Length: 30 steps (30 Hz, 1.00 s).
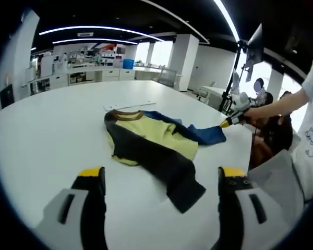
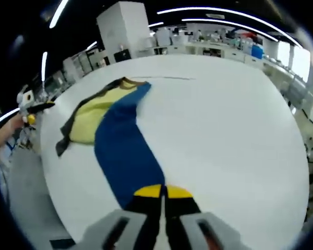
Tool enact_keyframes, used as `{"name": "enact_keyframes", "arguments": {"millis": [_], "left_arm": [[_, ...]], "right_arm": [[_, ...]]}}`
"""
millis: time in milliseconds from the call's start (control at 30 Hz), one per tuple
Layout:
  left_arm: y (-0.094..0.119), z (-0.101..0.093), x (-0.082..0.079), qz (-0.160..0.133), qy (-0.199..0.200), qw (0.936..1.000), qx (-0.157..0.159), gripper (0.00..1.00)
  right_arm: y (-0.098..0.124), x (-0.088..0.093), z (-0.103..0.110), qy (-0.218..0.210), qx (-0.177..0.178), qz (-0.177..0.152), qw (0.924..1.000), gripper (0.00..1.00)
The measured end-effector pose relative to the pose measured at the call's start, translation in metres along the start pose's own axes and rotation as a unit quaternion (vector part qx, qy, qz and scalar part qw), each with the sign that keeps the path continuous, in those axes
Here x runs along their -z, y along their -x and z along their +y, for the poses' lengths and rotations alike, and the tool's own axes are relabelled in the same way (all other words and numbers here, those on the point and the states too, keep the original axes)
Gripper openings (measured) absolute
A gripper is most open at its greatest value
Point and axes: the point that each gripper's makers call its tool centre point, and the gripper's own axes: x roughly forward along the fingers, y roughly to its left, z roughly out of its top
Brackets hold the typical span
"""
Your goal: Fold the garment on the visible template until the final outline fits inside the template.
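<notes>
A yellow, dark grey and blue garment [image 1: 151, 138] lies crumpled on the white table [image 1: 52, 130], its brown collar pointing away from me. In the left gripper view my left gripper [image 1: 161, 174] hovers above the near edge of the table, jaws wide apart, with nothing between them. A dark sleeve [image 1: 185, 190] reaches toward it. At the right of that view my right gripper [image 1: 227, 124] pinches the end of the blue part [image 1: 211, 134]. In the right gripper view the right gripper [image 2: 163, 192] is shut on the long blue part [image 2: 125, 151], which is stretched out from the garment [image 2: 96, 112].
A thin white strip [image 1: 129, 105] lies flat just beyond the collar, also visible as the strip [image 2: 167, 78] in the right gripper view. A person's arm [image 1: 281, 104] reaches in from the right. The left gripper [image 2: 31, 112] sits past the table's edge. Desks and chairs stand behind.
</notes>
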Motion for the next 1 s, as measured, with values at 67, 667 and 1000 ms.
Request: {"name": "enact_keyframes", "arguments": {"millis": [67, 667, 1000], "left_arm": [[0.000, 0.005, 0.001, 0.000, 0.002, 1.0000, -0.003, 0.86], [0.001, 0.034, -0.002, 0.001, 0.014, 0.9993, -0.035, 0.87], [0.002, 0.049, -0.006, -0.008, 0.028, 0.9978, -0.060, 0.87]], "right_arm": [[0.001, -0.004, -0.008, 0.002, 0.007, 0.002, 1.0000, 0.00], [0.007, -0.043, -0.090, 0.004, 0.075, 0.018, 0.9970, 0.00], [0.009, -0.058, -0.133, -0.013, 0.112, 0.023, 0.9933, 0.00]]}}
